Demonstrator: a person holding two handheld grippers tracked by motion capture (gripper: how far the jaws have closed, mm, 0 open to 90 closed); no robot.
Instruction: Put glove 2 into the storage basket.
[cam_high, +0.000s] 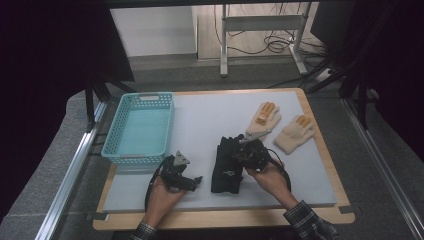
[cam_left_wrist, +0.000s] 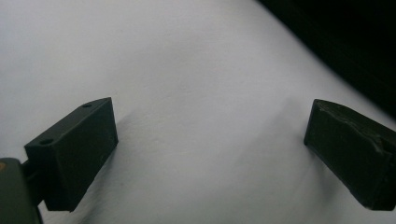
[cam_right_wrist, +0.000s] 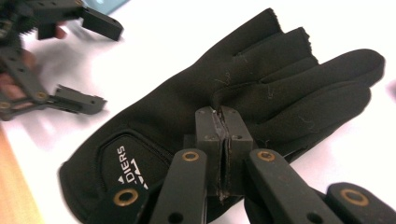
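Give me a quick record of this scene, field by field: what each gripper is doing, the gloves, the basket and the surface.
right gripper: jaws shut, pinching a fold of the black glove
left gripper: jaws open, nothing between them, over the mat
black glove: flat on the mat, near the front edge
cream gloves: two, side by side, far right
basket: turquoise, far left
surface: grey mat on a wooden table

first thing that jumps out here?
The black glove lying mid-table, with the right gripper shut on a pinch of its fabric. To its left the left gripper rests open on the white mat, and a turquoise basket stands at the left edge, two cream gloves at the far right.
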